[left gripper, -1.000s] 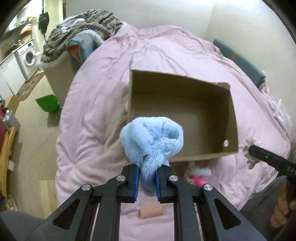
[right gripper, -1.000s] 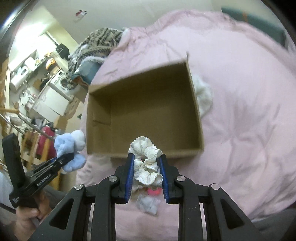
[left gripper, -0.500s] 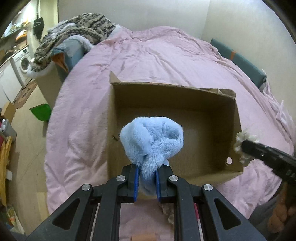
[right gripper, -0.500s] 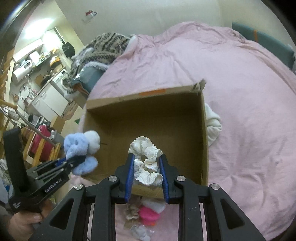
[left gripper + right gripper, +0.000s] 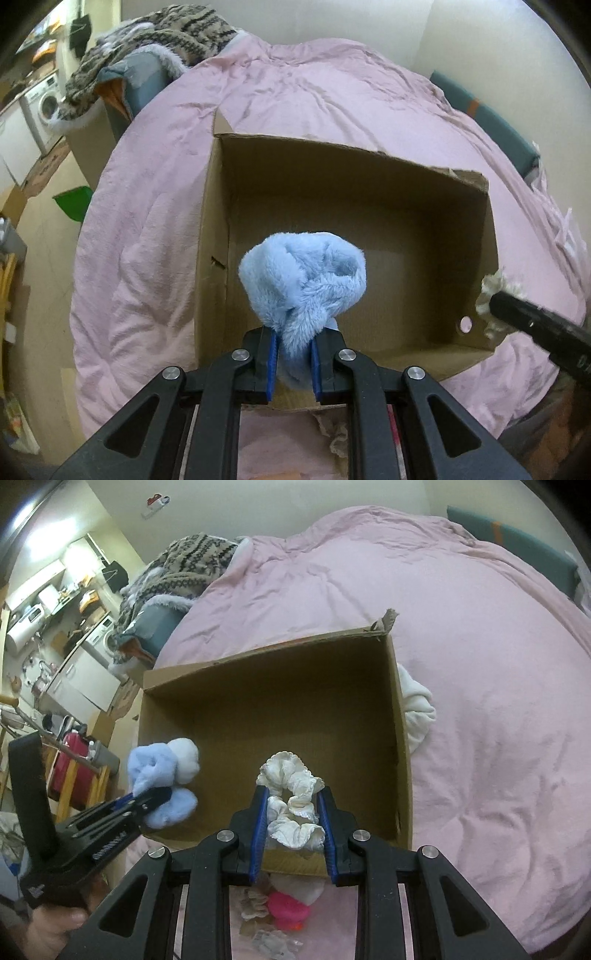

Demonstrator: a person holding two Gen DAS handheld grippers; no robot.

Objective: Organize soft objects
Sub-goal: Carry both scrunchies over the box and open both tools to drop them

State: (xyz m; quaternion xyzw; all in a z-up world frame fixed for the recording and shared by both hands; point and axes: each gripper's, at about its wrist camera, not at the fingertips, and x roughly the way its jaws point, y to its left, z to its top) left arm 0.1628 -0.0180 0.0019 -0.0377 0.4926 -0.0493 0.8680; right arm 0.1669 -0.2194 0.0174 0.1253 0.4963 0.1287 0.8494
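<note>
While clamped upright, blue fluffy scrunchie (image 5: 303, 275), white scrunchie (image 5: 293, 805), over box (image 5: 218, 236).

Washing machine (image 5: 44, 107), green dustpan (image 5: 74, 203).

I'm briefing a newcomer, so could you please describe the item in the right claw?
On the pink bed sits an open cardboard box. Above its near edge the right claw grips a cream ruffled scrunchie, unlike the fluffy blue one beside it.
</note>
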